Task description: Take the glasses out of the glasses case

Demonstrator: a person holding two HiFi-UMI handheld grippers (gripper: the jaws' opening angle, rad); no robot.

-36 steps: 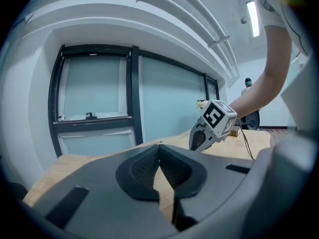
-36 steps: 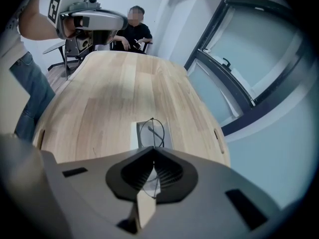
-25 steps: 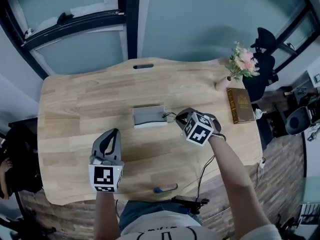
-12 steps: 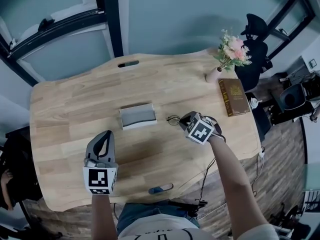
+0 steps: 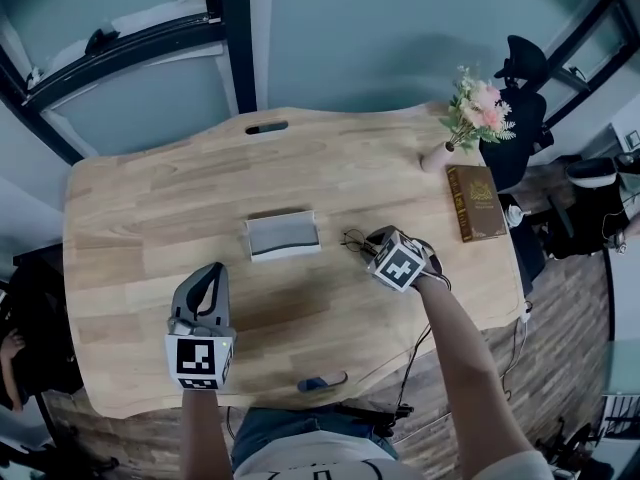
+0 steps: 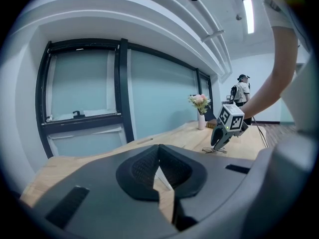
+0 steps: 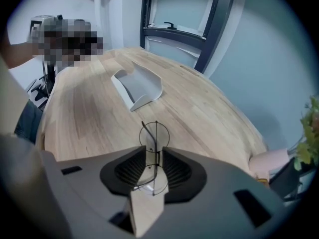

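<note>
The grey glasses case (image 5: 283,236) lies open at the table's middle, and it looks empty in the right gripper view (image 7: 137,87). Thin black-rimmed glasses (image 5: 354,239) rest on the wood just right of it. My right gripper (image 5: 368,246) points steeply down over them. Its jaws are opening, with the glasses' bridge (image 7: 153,139) in the gap between the pads and no pad pressing on it. My left gripper (image 5: 212,272) hovers near the front left, shut and empty (image 6: 159,151). The left gripper view also catches the right gripper (image 6: 218,143) standing over the glasses (image 6: 214,150).
A vase of pink flowers (image 5: 478,118) and a brown book (image 5: 476,202) sit at the table's right end. A black cable (image 5: 418,336) hangs off the front edge near a small blue object (image 5: 318,379). A person (image 6: 242,91) stands far off.
My right gripper has carried the glasses down to the tabletop a little right of the case. The left gripper has stayed where it was.
</note>
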